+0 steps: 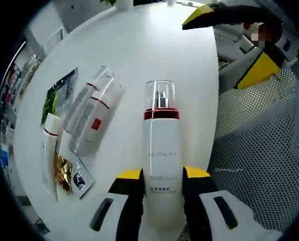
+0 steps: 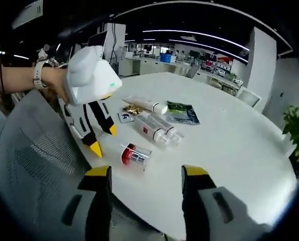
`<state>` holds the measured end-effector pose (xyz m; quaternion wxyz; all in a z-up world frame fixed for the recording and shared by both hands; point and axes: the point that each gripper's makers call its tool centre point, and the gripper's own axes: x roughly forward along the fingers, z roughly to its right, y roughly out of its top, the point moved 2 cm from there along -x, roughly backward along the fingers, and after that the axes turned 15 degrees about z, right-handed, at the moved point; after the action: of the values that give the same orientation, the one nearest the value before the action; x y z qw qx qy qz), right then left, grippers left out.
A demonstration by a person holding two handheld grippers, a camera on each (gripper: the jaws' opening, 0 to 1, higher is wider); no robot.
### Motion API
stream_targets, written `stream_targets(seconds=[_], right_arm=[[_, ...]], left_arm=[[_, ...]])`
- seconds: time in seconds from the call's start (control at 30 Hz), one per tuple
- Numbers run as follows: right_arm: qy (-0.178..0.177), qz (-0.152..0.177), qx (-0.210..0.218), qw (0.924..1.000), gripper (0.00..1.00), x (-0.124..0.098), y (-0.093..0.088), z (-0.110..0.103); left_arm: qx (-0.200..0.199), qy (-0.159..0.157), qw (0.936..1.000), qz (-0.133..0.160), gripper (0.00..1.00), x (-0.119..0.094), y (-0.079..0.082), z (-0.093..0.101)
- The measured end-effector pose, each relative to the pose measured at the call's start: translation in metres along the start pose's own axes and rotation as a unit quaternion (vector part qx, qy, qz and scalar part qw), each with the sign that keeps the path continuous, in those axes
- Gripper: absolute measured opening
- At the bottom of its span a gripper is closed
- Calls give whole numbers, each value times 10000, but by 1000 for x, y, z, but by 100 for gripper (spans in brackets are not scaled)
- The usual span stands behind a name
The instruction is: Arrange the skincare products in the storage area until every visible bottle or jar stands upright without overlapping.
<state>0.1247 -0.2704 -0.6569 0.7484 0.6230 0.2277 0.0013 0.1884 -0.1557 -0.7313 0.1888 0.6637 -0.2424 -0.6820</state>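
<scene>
While the left gripper clamped the pump bottle flat on the white table, two bottles lay at ten o'clock (none upright); the right gripper gaped empty.

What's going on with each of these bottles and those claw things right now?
Left gripper: shut on the pump bottle.
Pump bottle: lying flat on the table, clear cap on.
Two capped bottles: lying side by side.
White tube: lying flat.
Sachets: flat.
Right gripper: open, holding nothing.
</scene>
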Motion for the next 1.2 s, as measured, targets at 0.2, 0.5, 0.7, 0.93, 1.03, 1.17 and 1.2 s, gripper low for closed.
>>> stream_targets(seconds=[0.2, 0.5, 0.7, 0.93, 1.03, 1.17, 1.2], right_arm=[[40, 41, -226, 9997, 44, -3, 3, 8], [-9, 236, 479, 9986, 40, 0, 10, 17], [377, 228, 1868, 9814, 46, 20, 2, 14], [802, 163, 3118, 9466, 51, 45, -10, -1], [782, 121, 3415, 9365, 53, 54, -15, -1], [813, -65, 3548, 9314, 53, 63, -20, 0], [793, -22, 3773, 9227, 53, 67, -18, 1]], left_arm=[[-201, 166, 9991, 336, 27, 2, 3, 0], [-1035, 346, 9915, 712, 26, 4, 7, -6], [-2105, 172, 9686, 1314, 25, 1, 8, -10], [-2864, 35, 9430, 1697, 25, -2, 8, -13], [-3116, -31, 9328, 1813, 25, -2, 8, -15], [-3445, -131, 9187, 1926, 25, -3, 8, -17], [-3563, -168, 9134, 1963, 25, -3, 8, -17]])
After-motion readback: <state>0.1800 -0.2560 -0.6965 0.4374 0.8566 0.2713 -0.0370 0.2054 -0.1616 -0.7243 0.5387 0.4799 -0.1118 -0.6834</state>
